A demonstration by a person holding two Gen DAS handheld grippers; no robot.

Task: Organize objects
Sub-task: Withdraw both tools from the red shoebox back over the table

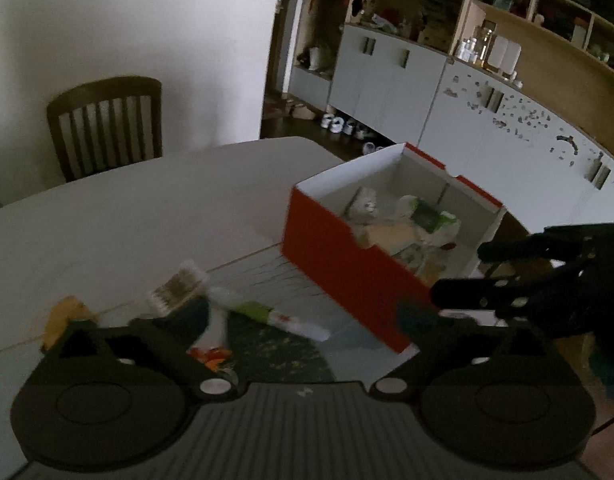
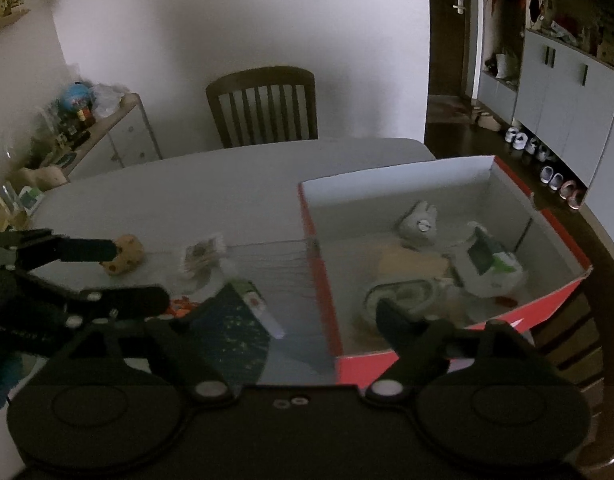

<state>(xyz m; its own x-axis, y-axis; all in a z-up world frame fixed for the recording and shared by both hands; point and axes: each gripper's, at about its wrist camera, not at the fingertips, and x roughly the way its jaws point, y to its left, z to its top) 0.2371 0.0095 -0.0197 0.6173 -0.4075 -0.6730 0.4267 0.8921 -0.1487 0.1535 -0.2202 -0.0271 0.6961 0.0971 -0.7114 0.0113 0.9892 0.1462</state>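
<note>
Both grippers hover over the bench (image 2: 167, 184), jaws apart, holding nothing. The left gripper (image 1: 303, 312) faces loose items: a tube (image 1: 275, 316) at its 12 o'clock and a brush (image 1: 179, 288) at 11. The red box (image 2: 439, 356), part filled, sits at 1 o'clock from the right gripper (image 2: 283, 320).

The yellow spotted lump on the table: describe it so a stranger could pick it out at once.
Start at the red box on the white table. Loose items lie in a row to its left; the yellow lump is the one farthest from the box, past a pale fringed piece. It alone is rounded, yellow and dotted with dark spots.
</note>
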